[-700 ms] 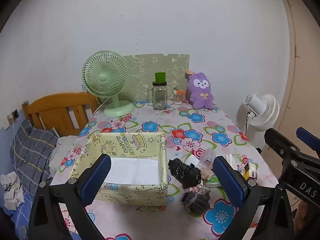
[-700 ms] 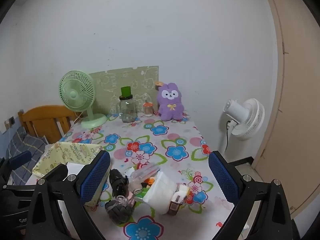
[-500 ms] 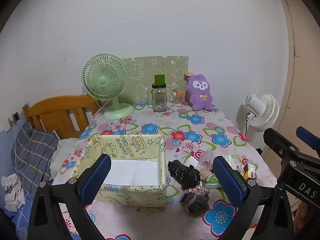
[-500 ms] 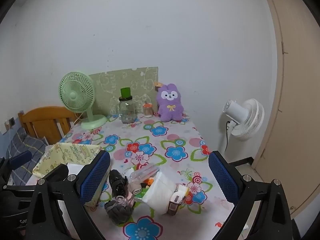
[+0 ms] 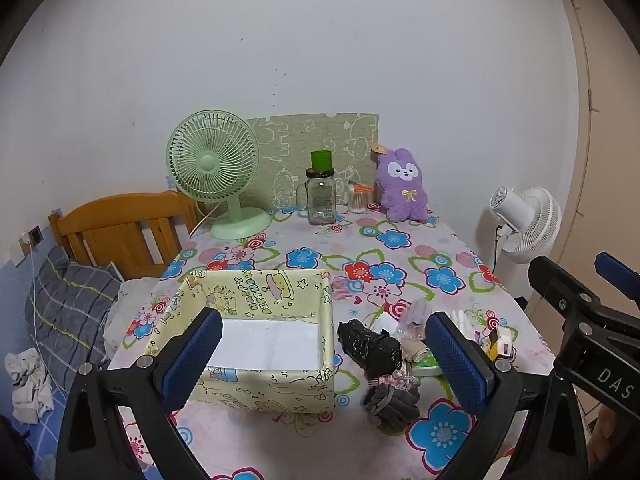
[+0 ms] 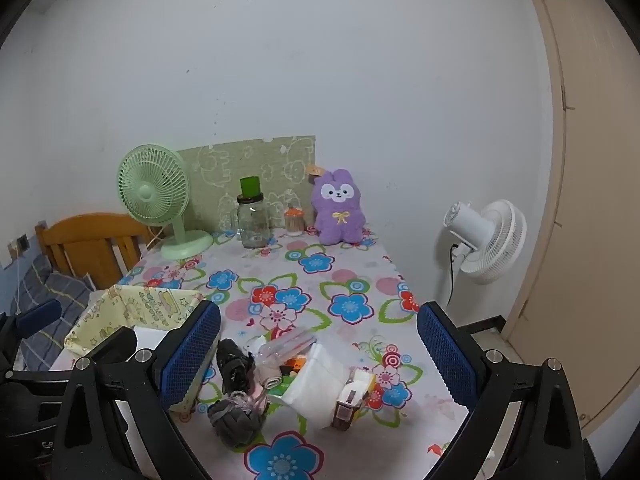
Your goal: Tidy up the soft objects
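A yellow fabric box (image 5: 264, 292) with a white bottom stands open on the flowered table, also in the right wrist view (image 6: 132, 308). Right of it lies a pile: a crumpled black item (image 5: 370, 346), a grey rolled sock (image 5: 394, 400), a white soft pack (image 6: 320, 388) and small packets. A purple plush rabbit (image 5: 402, 186) sits at the far edge. My left gripper (image 5: 324, 360) is open and empty above the box's near right corner. My right gripper (image 6: 318, 356) is open and empty above the pile.
A green desk fan (image 5: 216, 172), a glass jar with a green lid (image 5: 320, 196) and a small jar (image 5: 356, 198) stand at the back before a green board. A white fan (image 5: 524, 224) stands right of the table. A wooden headboard (image 5: 120, 224) and bedding lie left.
Both grippers have risen and drawn back slightly; the table sits a little lower in both views. Both stay open and empty. Nothing on the table has moved.
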`<state>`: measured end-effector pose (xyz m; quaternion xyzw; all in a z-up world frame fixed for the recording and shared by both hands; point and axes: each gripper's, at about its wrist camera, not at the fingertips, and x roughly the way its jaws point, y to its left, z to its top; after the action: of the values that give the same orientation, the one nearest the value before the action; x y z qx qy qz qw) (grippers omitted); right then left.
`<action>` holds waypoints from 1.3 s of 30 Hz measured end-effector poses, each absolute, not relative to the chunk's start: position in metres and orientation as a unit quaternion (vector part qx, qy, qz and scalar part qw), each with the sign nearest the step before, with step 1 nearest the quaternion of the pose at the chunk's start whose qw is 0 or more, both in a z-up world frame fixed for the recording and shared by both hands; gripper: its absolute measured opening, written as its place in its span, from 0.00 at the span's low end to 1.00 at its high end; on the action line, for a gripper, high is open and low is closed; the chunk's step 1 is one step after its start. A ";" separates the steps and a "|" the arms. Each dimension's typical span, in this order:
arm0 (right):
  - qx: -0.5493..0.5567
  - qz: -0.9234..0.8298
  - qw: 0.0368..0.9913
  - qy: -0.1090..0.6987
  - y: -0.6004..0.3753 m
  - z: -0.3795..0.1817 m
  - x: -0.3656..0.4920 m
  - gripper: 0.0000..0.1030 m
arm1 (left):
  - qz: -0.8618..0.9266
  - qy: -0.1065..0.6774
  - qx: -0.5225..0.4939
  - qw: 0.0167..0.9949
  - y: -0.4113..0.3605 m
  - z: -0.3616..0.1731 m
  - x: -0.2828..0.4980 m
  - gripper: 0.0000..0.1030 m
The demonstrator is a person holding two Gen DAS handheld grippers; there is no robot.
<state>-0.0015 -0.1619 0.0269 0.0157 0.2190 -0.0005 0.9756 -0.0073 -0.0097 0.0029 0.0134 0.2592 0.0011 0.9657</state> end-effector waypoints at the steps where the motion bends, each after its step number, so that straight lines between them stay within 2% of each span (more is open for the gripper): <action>1: 0.016 0.000 0.976 0.219 -0.162 0.027 -0.001 0.97 | 0.001 0.259 0.013 0.966 -0.010 0.003 -0.008 0.99; 39: 0.022 0.014 0.976 0.217 -0.159 0.028 -0.006 0.97 | 0.001 0.252 0.016 0.968 -0.007 0.006 -0.012 0.99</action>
<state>-0.0061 -0.1595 0.0279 0.0225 0.2174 0.0142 0.9757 -0.0118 -0.0075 0.0056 0.0156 0.2519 0.0009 0.9676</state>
